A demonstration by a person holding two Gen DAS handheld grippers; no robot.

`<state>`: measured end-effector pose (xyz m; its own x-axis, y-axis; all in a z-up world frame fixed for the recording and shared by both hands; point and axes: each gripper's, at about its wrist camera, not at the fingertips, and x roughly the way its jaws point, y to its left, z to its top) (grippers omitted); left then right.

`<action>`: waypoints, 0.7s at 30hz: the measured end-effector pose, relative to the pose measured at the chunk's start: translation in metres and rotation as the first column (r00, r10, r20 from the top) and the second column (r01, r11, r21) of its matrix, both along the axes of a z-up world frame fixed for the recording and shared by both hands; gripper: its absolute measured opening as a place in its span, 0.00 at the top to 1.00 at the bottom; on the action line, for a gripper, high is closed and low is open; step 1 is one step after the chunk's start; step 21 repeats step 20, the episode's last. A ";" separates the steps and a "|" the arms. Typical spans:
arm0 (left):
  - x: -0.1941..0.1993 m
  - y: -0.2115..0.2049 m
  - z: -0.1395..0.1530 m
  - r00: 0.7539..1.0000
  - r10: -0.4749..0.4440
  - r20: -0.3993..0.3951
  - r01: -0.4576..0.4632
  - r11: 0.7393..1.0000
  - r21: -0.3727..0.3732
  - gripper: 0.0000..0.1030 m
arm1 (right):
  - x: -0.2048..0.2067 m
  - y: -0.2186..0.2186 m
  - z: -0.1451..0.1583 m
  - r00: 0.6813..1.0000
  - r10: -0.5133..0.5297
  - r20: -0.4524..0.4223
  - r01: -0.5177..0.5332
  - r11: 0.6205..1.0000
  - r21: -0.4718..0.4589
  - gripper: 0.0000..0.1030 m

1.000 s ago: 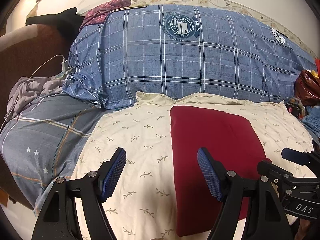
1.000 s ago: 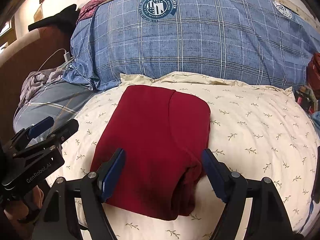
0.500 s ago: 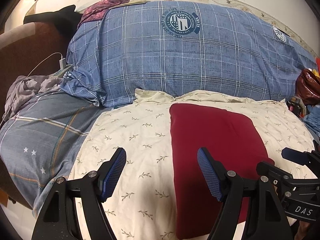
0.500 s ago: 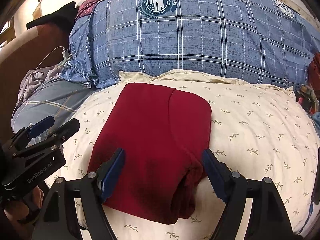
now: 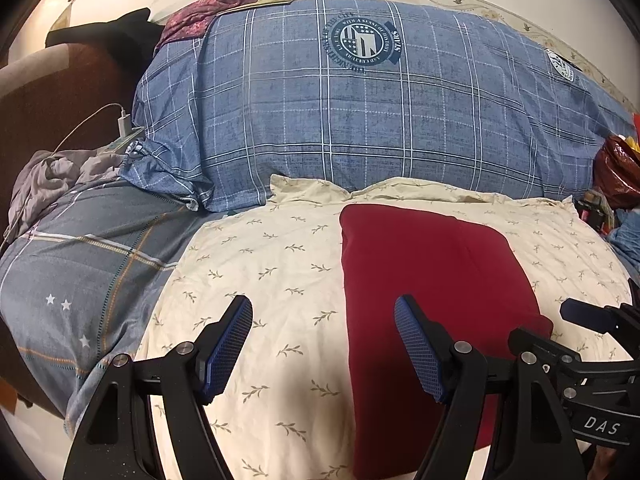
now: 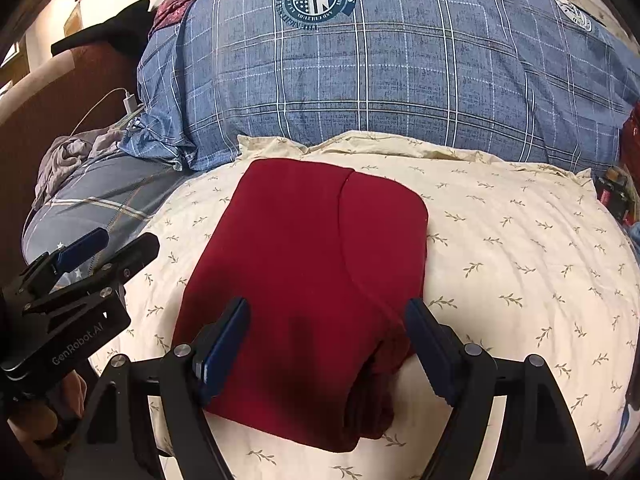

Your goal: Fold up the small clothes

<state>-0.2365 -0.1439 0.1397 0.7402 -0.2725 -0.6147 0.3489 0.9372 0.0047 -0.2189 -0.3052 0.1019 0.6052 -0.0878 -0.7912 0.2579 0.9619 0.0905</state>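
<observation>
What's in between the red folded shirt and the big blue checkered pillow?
Only the cream leaf-print pillow that the red folded shirt lies on: a bare strip of it and its rumpled edge reach the big blue checkered pillow. The right wrist view shows this best.

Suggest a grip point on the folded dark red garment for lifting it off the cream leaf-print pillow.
Take the folded dark red garment at its near right corner, where the stacked layers bunch thickly. Come in low from the near side with the right gripper, whose open jaws already straddle that end.

"DAS" shows on the right tool [image 5: 600,424], "GenRobot.AI" on the left tool [image 6: 76,344], "STARS" on the blue pillow's emblem [image 6: 320,0]
</observation>
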 end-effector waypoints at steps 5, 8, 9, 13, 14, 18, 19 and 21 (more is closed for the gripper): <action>0.001 0.001 -0.001 1.000 0.004 -0.001 -0.004 1.000 -0.006 0.29 | 0.001 0.001 -0.001 1.000 0.001 -0.002 -0.001 1.000 0.002 0.21; 0.002 0.000 -0.003 1.000 0.003 -0.007 -0.003 1.000 -0.005 0.29 | 0.002 0.003 -0.003 1.000 0.002 -0.006 -0.002 1.000 0.003 0.21; 0.002 0.000 -0.004 1.000 0.003 -0.009 -0.003 1.000 -0.005 0.29 | 0.002 0.003 -0.004 1.000 0.003 -0.007 -0.003 1.000 0.004 0.21; 0.006 -0.001 -0.006 1.000 -0.001 -0.015 0.001 1.000 -0.007 0.29 | 0.004 0.002 -0.008 1.000 0.002 -0.014 -0.002 1.000 0.007 0.21; 0.007 -0.001 -0.007 1.000 -0.003 -0.017 0.003 1.000 -0.009 0.29 | 0.005 0.001 -0.009 1.000 0.001 -0.016 -0.001 1.000 0.009 0.21; 0.015 0.000 -0.013 0.999 -0.004 -0.033 0.003 1.000 -0.021 0.30 | 0.006 -0.008 -0.011 1.000 -0.015 -0.012 0.015 1.000 0.011 0.21; 0.018 0.001 -0.015 0.999 0.001 -0.042 -0.002 1.000 -0.024 0.30 | 0.006 -0.014 -0.011 1.000 -0.026 -0.010 0.026 1.000 0.009 0.21; 0.023 0.003 -0.017 0.998 0.006 -0.055 -0.007 1.000 -0.029 0.29 | 0.006 -0.014 -0.011 1.000 -0.026 -0.010 0.026 1.000 0.009 0.21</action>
